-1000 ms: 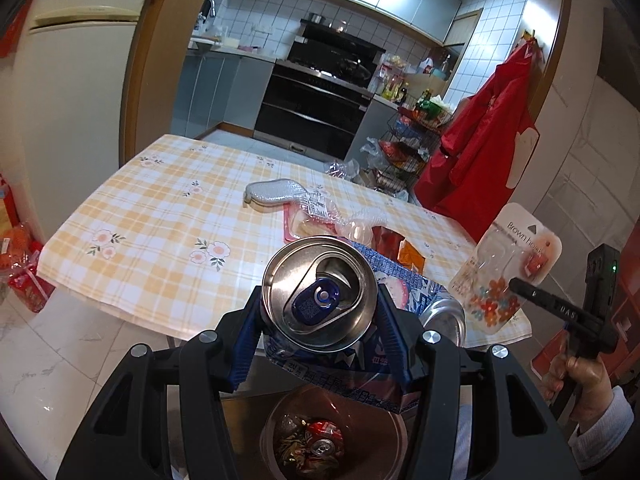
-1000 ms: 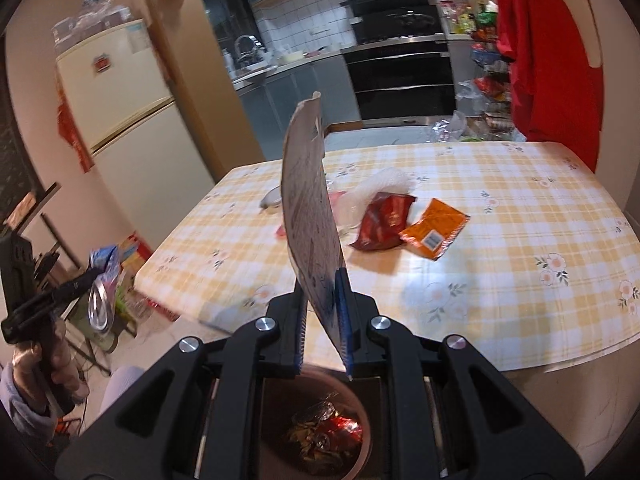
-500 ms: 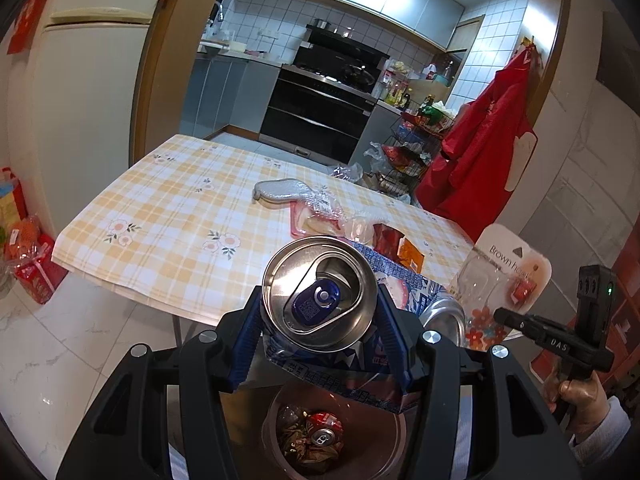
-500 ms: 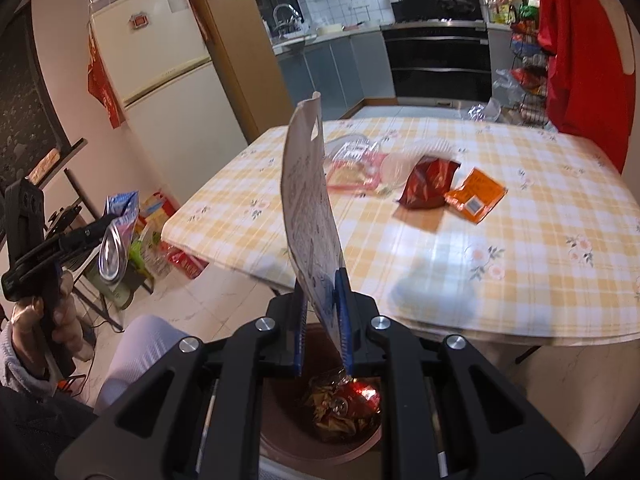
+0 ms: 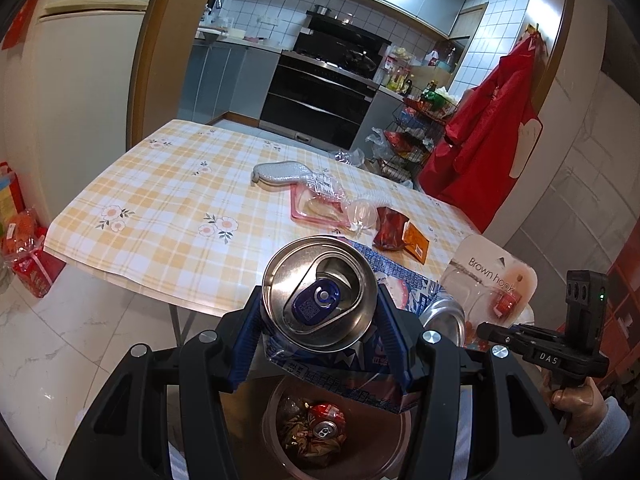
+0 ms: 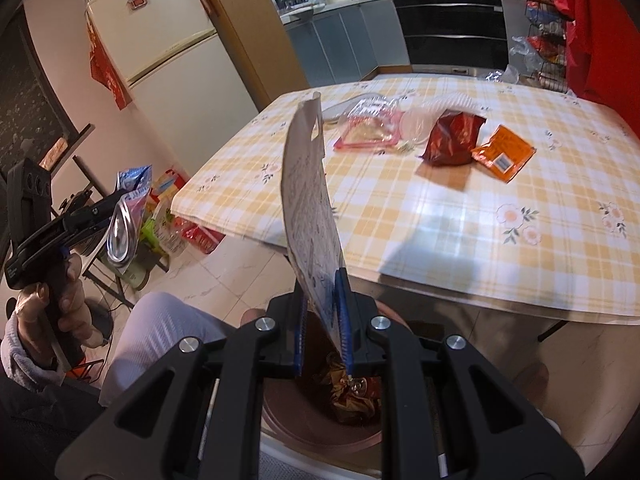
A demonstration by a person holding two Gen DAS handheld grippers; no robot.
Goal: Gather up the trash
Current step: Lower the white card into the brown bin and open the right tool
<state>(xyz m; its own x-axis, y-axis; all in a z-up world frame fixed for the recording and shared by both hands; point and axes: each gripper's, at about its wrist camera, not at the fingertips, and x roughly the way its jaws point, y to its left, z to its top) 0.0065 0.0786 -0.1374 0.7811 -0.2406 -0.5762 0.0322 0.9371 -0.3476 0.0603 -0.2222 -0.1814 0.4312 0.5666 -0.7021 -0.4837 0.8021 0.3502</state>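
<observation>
My left gripper (image 5: 320, 300) is shut on a silver drink can (image 5: 316, 276), with a blue-and-white wrapper (image 5: 396, 284) caught beside it. It hangs over a round brown bin (image 5: 400, 432) that holds a red can and crumpled wrappers. My right gripper (image 6: 320, 284) is shut on a "Brown hook" card package (image 6: 308, 184), seen edge-on above the same bin (image 6: 288, 420). In the left wrist view the package (image 5: 492, 276) and right gripper (image 5: 486, 328) show at the right. The left gripper (image 6: 108, 204) and can (image 6: 120, 236) show at the left of the right wrist view.
On the checked table (image 6: 440, 240) lie a red snack bag (image 6: 452, 140), an orange packet (image 6: 504, 154), a pink tray under clear wrap (image 6: 368, 132), a clear cup (image 6: 424, 116) and a silver pouch (image 5: 280, 172). A person's knee (image 6: 160, 332) is beside the bin.
My right gripper has sunk toward the bin with the card package, so the bin looks larger under it. The left gripper and its can have barely moved.
</observation>
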